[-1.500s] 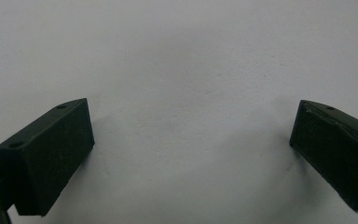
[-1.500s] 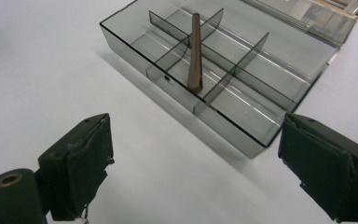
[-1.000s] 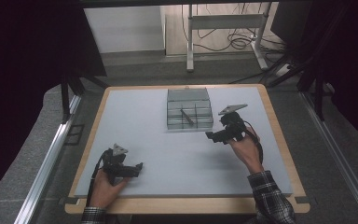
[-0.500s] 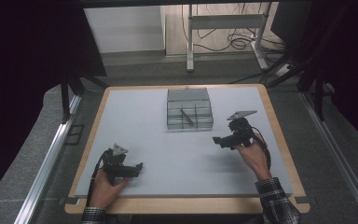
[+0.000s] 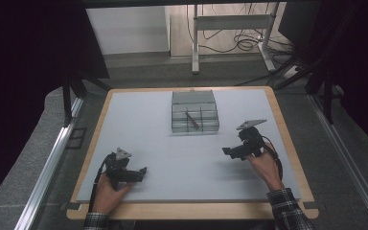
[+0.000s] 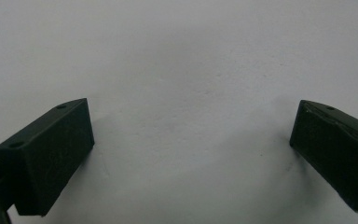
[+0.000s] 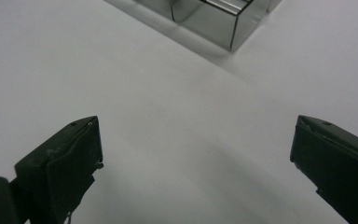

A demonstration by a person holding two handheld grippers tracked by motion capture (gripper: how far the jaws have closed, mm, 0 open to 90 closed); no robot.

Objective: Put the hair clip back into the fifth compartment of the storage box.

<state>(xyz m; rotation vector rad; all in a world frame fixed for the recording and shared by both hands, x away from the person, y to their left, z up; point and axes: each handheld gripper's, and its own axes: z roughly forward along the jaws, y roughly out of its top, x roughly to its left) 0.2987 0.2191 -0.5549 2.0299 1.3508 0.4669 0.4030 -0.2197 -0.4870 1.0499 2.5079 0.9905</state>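
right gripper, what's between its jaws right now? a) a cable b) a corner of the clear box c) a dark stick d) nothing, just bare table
d: the right gripper has its jaws spread wide over bare table, with the clear box lying well ahead of them.

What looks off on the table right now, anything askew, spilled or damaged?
Little stands out. A thin dark rod lies slantwise in the clear compartment box, across its dividers rather than along one compartment. Nothing is spilled on the table. The left gripper and right gripper are both open with nothing between their jaws.
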